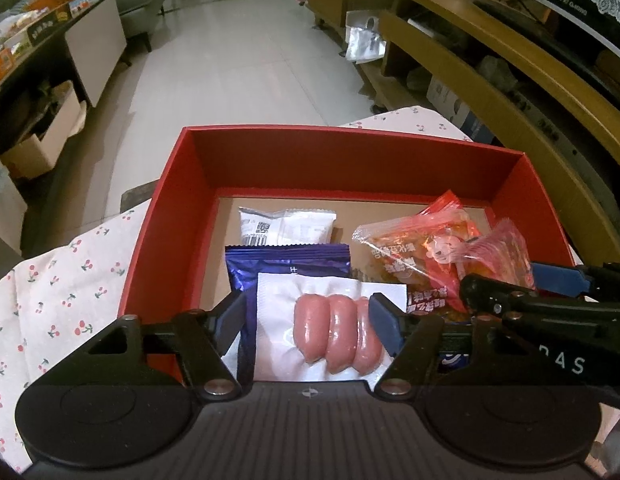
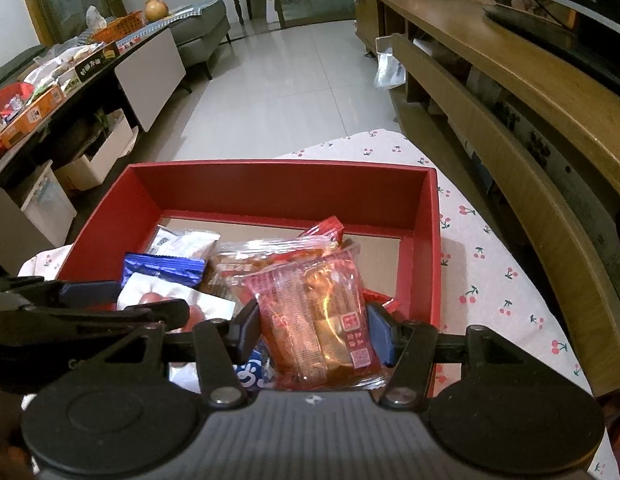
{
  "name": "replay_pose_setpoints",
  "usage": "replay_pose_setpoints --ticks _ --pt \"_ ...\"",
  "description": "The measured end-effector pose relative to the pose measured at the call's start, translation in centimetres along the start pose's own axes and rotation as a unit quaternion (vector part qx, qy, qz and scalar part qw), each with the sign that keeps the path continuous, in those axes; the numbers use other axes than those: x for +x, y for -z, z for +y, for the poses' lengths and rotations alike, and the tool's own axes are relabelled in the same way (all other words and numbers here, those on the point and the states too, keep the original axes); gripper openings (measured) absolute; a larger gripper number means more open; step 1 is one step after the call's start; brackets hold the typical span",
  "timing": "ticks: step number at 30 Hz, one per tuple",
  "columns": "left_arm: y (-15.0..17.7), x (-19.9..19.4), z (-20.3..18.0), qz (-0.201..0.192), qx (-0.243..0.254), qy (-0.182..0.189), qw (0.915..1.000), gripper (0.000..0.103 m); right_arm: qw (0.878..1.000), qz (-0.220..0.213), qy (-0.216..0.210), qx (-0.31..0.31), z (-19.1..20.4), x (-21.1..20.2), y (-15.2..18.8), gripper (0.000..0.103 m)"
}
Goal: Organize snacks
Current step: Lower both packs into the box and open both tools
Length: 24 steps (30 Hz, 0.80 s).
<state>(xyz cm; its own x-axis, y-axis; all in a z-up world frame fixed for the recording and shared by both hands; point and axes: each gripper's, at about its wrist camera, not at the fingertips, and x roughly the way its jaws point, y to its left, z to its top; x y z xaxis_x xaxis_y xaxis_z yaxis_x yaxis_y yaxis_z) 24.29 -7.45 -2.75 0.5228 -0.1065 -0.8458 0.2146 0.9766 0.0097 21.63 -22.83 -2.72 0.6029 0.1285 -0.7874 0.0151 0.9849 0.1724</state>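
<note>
Where two tongs (image 1: 308, 322) (image 2: 312, 326) hover, one red box (image 1: 166, 216), five snack packets

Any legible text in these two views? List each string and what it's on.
"D A S": side of the right gripper body, seen from the left wrist.
Red snack packets, red packet in the right gripper, white packet, purple packet, boxes on the side table: print, codes, unreadable.

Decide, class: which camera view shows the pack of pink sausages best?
The left wrist view: the sausage pack lies whole between the left gripper's fingers, all three sausages plain. The right wrist view shows only a corner of it, partly behind that gripper.
</note>
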Motion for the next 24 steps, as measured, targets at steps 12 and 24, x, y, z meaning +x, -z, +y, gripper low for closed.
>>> replay_pose_setpoints --ticks 12,24 --pt "0.1 -0.6 0.0 -0.005 0.001 0.001 1.0000 0.078 1.000 -0.001 0.014 -0.009 0.0 -0.2 0.1 0.059" --pt "0.2 -1.9 0.2 -0.017 -0.003 0.001 0.9999 0.081 1.000 -0.017 0.011 -0.010 0.4 -1.3 -0.1 0.059"
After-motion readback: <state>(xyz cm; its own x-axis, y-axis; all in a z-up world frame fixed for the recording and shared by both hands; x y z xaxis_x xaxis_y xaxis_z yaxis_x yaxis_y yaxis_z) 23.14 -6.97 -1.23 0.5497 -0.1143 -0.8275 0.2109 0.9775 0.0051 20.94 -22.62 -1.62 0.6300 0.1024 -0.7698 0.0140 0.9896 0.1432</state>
